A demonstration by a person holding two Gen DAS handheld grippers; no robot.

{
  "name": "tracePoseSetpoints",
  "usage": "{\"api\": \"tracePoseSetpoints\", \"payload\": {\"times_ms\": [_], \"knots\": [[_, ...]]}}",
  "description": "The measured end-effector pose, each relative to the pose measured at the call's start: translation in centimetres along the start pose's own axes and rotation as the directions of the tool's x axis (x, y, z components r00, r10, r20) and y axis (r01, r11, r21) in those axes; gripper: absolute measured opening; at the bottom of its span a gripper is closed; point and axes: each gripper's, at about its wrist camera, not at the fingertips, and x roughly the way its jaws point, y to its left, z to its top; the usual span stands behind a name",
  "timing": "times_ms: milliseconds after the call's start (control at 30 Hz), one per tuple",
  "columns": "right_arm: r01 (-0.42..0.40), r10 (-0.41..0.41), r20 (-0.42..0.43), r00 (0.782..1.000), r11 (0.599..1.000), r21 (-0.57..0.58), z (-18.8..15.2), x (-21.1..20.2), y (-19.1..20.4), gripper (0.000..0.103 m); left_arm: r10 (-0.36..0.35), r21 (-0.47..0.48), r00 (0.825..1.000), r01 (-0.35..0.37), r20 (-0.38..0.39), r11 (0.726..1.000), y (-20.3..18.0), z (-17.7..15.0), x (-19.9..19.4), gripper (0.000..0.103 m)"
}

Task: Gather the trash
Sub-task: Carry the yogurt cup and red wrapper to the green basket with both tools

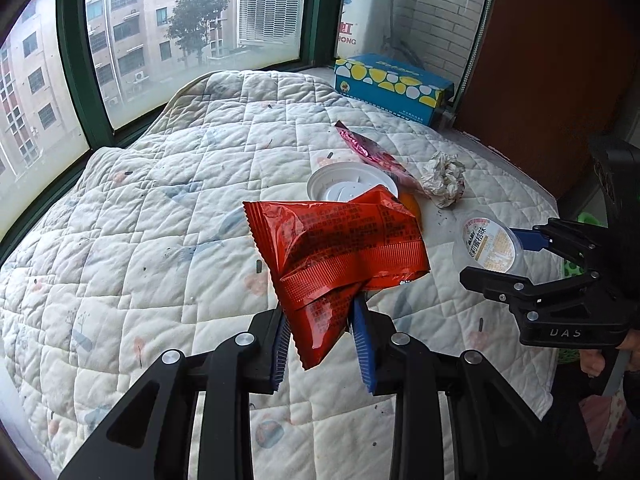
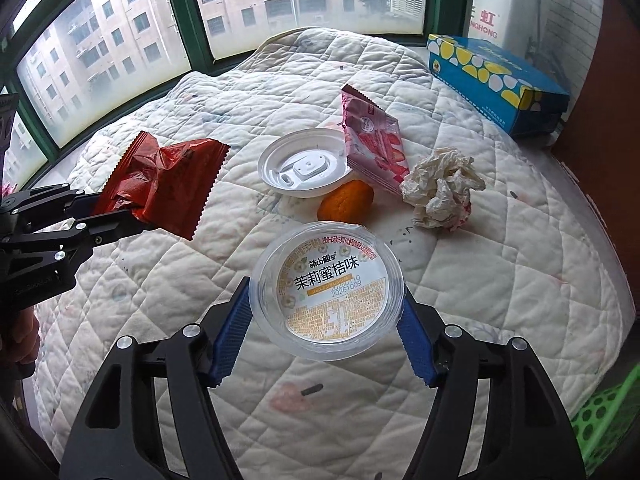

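- Right gripper (image 2: 324,326) brackets the clear jelly cup (image 2: 329,290) on the quilt (image 2: 500,280); pads at its rim, light, slippery, crushable
- Left gripper (image 1: 322,338) pinches the crinkly red wrapper (image 1: 340,256) aloft
- Beyond: crumpled paper (image 2: 442,188), soft

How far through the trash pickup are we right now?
Nothing visibly binned yet. In hand: the left gripper has the red wrapper pinched and lifted off the quilt; the right gripper has its jaws around the clear jelly cup, which seems to rest on the quilt. Left: white lid, pink wrapper, orange peel, crumpled paper.
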Motion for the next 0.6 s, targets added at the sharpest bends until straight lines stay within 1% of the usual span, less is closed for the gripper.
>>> {"api": "tracePoseSetpoints", "payload": {"times_ms": [267,500,600], "knots": [[0.025,-0.026,0.041,0.999,0.999,0.019,-2.1,-4.3,-0.5,0.067,-0.002,-0.005,1.0,0.002,0.018,1.0,-3.0,-0.4,-2.5,0.028],[0.033,-0.038,0.06,0.998,0.997,0.074,-4.4,-7.5,-1.9,0.067,-0.014,-0.016,0.999,0.015,0.043,1.0,-6.0,-1.0,-4.1,0.028],[0.049,-0.056,0.07,0.996,0.994,0.094,-5.5,-8.8,-2.7,0.067,-0.023,-0.019,0.998,0.024,0.052,1.0,-7.2,-1.1,-4.7,0.028]]}}
